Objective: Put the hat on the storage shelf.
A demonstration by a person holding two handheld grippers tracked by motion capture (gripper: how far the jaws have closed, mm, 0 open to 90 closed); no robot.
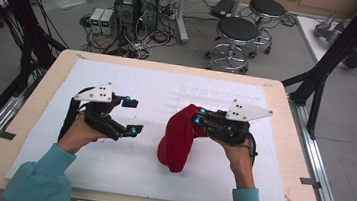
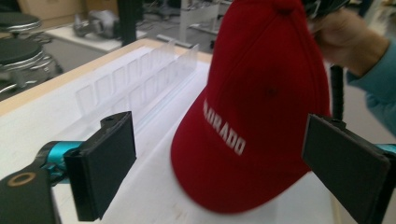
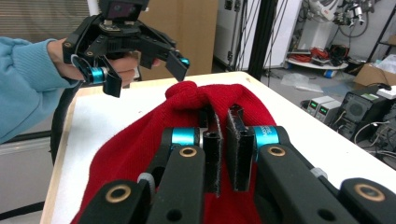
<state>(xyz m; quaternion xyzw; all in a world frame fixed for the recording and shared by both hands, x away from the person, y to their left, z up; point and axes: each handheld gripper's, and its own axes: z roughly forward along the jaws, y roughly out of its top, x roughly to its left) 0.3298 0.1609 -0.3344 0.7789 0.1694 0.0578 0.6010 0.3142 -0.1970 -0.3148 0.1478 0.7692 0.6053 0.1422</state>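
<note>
A red cap [image 1: 177,140] with white lettering hangs from my right gripper [image 1: 197,118], its brim low over the white mat [image 1: 133,80]. In the right gripper view the jaws pinch bunched red fabric at the cap's [image 3: 140,140] crown, so my right gripper [image 3: 223,149] is shut on it. My left gripper [image 1: 134,116] stands open a little to the left of the cap, nothing between its pads. In the left gripper view the cap [image 2: 261,116] lies ahead, beyond the wide-apart jaws of my left gripper [image 2: 224,172]. My left gripper [image 3: 145,74] also shows across the cap in the right gripper view.
A clear plastic divider strip [image 1: 217,97] lies on the mat behind the cap, also visible as the clear strip [image 2: 140,79]. The mat covers a wooden table [image 1: 282,141]. Stools [image 1: 236,31] and computer boxes [image 1: 136,5] stand on the floor beyond the far edge.
</note>
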